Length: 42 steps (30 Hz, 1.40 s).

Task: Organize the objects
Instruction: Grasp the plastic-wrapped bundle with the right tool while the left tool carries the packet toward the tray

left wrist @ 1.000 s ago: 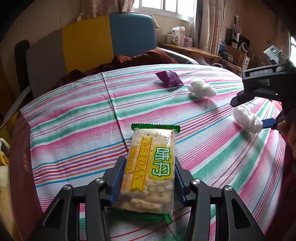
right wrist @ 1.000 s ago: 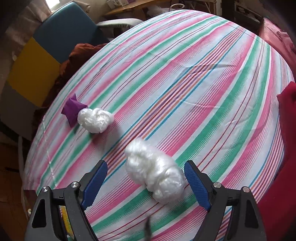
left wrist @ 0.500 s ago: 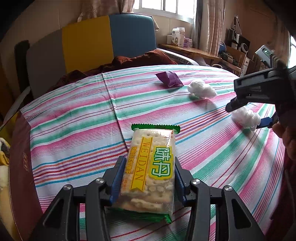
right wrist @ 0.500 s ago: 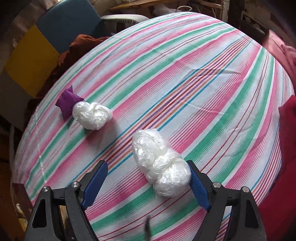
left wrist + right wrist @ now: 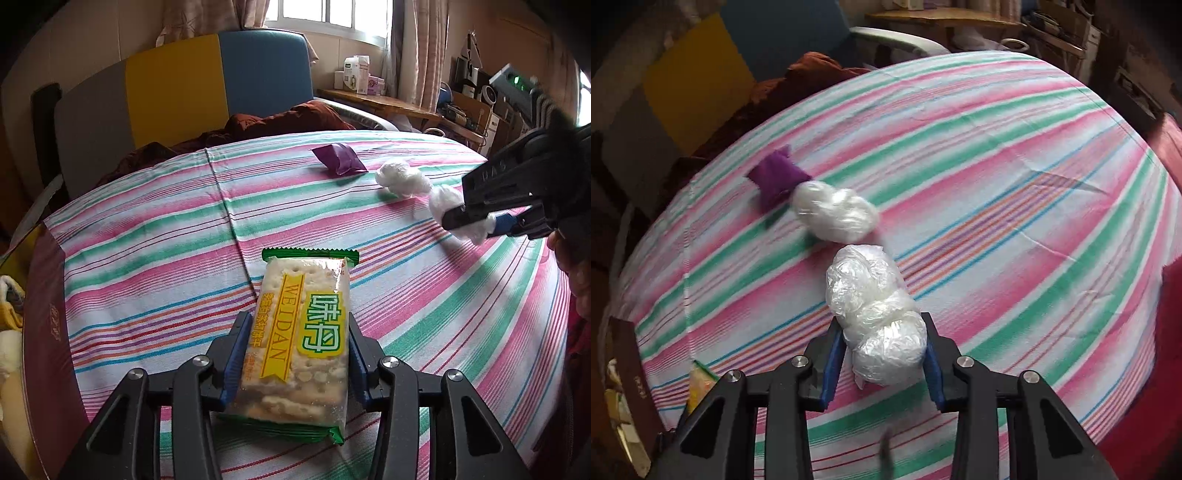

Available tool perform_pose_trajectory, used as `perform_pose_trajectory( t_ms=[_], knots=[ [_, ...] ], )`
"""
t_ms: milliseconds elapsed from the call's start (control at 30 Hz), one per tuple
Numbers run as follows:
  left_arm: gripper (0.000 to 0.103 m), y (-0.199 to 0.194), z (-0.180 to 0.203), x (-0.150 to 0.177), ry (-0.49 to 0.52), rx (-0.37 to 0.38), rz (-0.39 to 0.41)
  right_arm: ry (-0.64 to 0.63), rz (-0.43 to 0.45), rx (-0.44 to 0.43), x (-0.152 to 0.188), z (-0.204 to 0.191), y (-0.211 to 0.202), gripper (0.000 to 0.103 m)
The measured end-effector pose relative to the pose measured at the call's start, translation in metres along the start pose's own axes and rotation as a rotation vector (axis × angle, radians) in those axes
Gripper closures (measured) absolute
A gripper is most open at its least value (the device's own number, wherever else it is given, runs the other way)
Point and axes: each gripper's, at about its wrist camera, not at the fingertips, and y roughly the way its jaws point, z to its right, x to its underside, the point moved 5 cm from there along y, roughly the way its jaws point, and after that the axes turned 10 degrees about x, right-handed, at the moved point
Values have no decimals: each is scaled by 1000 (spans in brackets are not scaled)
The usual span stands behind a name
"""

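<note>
Now your right gripper (image 5: 882,354) has its blue pads pressed into the near end of the crumpled white plastic bundle (image 5: 875,314), which lies on the striped tablecloth (image 5: 1015,206) with its far end almost touching a second white bundle (image 5: 834,210); a purple packet (image 5: 777,177) sits just beyond that one. You should expect the bundle to be very light, soft and springy: it will squash under the pads and could slither out, since the film looks slick, so your hold across its fat lower lobe, where there is most bulk to bite on, seems the sound place. Your left gripper (image 5: 295,358) is clamped on the sides of the cracker packet (image 5: 299,343), which rests on the cloth close to you; that packet is stiff but its contents are brittle, so you would do well not to squeeze harder. Compared with a second ago, your right jaws, then standing wide on either side of the bundle without touching it, have come together on it, and the bundle now points more directly away from you, nearer the second bundle. Your left grip on the crackers looks unchanged.
</note>
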Motion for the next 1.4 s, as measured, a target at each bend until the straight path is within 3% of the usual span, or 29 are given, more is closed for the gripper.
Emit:
perform_pose_trajectory(
  t_ms=[200, 500, 867, 1400],
  knots=[
    [55, -21, -2, 3, -29, -16, 16, -129, 39, -86, 8, -29, -12, 66],
    [55, -83, 5, -15, -26, -37, 143, -174, 71, -143, 14, -46, -25, 66],
    [55, -132, -17, -10, -70, -87, 200, -251, 126, -230, 24, -65, -44, 65],
    [55, -185, -80, 18, -196, -180, 247, -409, 125, -186, 55, -98, -48, 65]
  ],
)
